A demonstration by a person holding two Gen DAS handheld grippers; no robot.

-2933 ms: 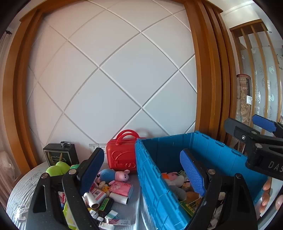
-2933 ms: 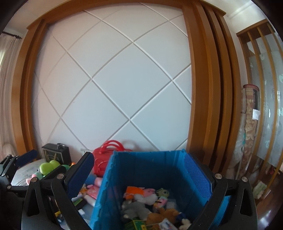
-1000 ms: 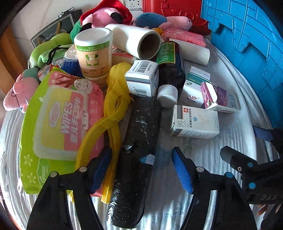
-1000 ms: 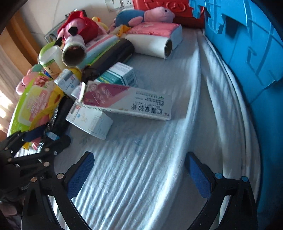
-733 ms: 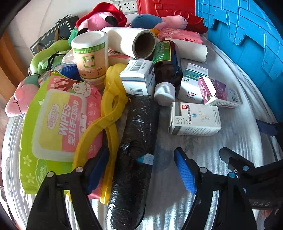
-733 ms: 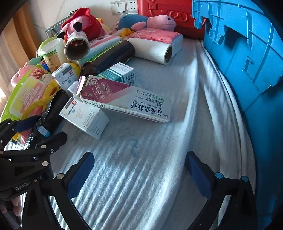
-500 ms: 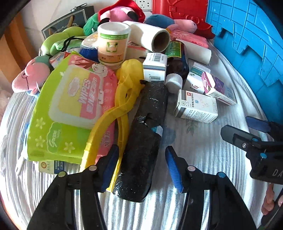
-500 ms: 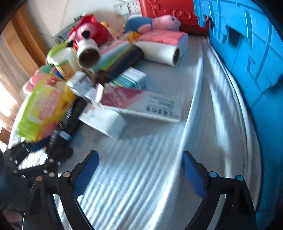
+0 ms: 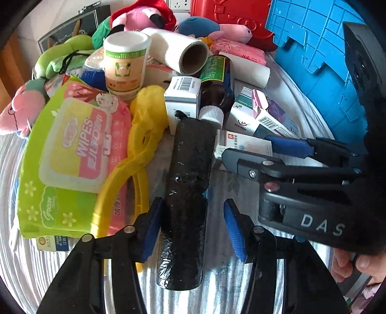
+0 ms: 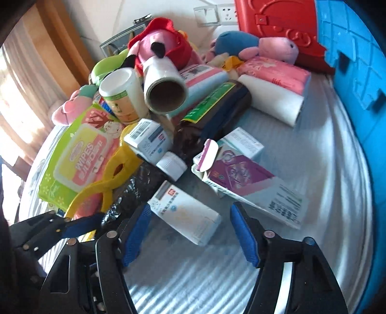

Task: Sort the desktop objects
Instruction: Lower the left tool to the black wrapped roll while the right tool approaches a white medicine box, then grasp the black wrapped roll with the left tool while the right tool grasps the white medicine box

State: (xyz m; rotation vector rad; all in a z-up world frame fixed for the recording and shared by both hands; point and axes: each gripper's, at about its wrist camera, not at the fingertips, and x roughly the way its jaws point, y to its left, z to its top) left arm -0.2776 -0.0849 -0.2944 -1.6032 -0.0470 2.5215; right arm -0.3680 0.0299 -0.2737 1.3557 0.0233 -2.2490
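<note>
Straddling a black plastic-wrapped roll (image 9: 187, 193), left gripper (image 9: 193, 225) jaws closing, right pad apart, right gripper (image 10: 190, 234) beside it closing around a white medicine box (image 10: 185, 215), neither gripping.

White wall socket (image 10: 226, 11), striped tablecloth (image 10: 325, 169), wooden frame (image 10: 55, 36), curtain (image 10: 17, 79)

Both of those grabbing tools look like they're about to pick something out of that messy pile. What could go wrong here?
The left tool, whose jaws have just been closing, straddles the black roll; the yellow plastic piece lies against it and could get snagged.

The right tool, also just closing, frames the white medicine box. The purple box sits close beside it and might be bumped.

The tools work side by side, so they could collide.
</note>
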